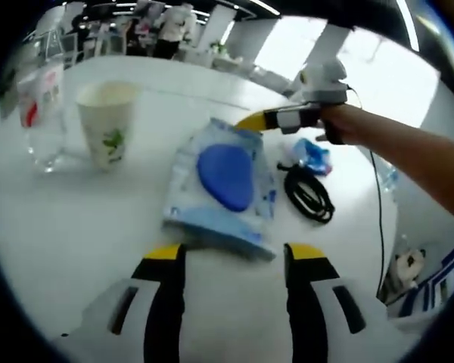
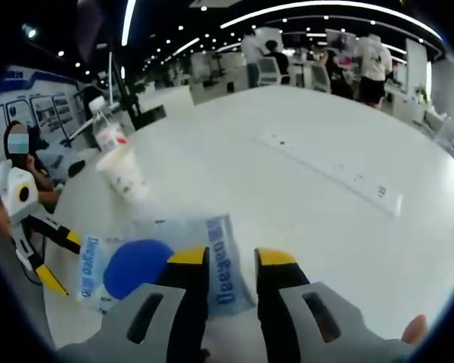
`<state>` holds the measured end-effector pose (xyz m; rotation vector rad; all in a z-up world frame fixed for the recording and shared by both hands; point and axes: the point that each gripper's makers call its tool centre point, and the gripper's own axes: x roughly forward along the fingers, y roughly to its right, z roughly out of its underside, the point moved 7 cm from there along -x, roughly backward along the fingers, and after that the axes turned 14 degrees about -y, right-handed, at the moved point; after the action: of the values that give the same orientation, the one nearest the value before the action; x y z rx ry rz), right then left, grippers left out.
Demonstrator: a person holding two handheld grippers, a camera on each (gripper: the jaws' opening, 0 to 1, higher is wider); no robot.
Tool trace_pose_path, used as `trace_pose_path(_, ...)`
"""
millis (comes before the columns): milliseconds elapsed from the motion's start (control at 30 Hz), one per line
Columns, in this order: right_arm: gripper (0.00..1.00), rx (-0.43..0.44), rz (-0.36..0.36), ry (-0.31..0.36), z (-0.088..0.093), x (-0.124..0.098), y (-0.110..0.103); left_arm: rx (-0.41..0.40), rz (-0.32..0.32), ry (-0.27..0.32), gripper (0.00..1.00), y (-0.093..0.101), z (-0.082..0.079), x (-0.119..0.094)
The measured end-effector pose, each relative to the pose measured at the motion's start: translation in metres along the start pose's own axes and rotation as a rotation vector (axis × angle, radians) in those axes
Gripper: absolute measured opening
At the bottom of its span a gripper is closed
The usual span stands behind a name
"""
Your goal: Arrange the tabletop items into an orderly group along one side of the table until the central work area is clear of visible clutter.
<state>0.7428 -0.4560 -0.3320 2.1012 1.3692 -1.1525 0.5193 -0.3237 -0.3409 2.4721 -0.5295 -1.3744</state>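
While my left tongs (image 1: pixel 232 255) hang open just short of the blue packet (image 1: pixel 225 181) mid-table (image 1: pixel 76 249), my right tongs (image 2: pixel 231 259) narrowly parted over its edge, gripping nothing, paper cup (image 1: pixel 106 121) and bottle (image 1: pixel 44 113) beyond, black cable (image 1: pixel 309 193) beside.

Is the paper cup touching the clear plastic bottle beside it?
Apart. In the left gripper view, a strip of bare white table separates the paper cup from the clear plastic bottle, which stands to its left.
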Motion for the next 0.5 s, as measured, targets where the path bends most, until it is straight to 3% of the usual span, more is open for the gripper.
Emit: trace_pose_path(500,0.17,-0.033,-0.024,-0.038,0.0015,0.0109,-0.002,-0.011,-0.016,-0.005,0.46,-0.0001,-0.0072,0.0056)
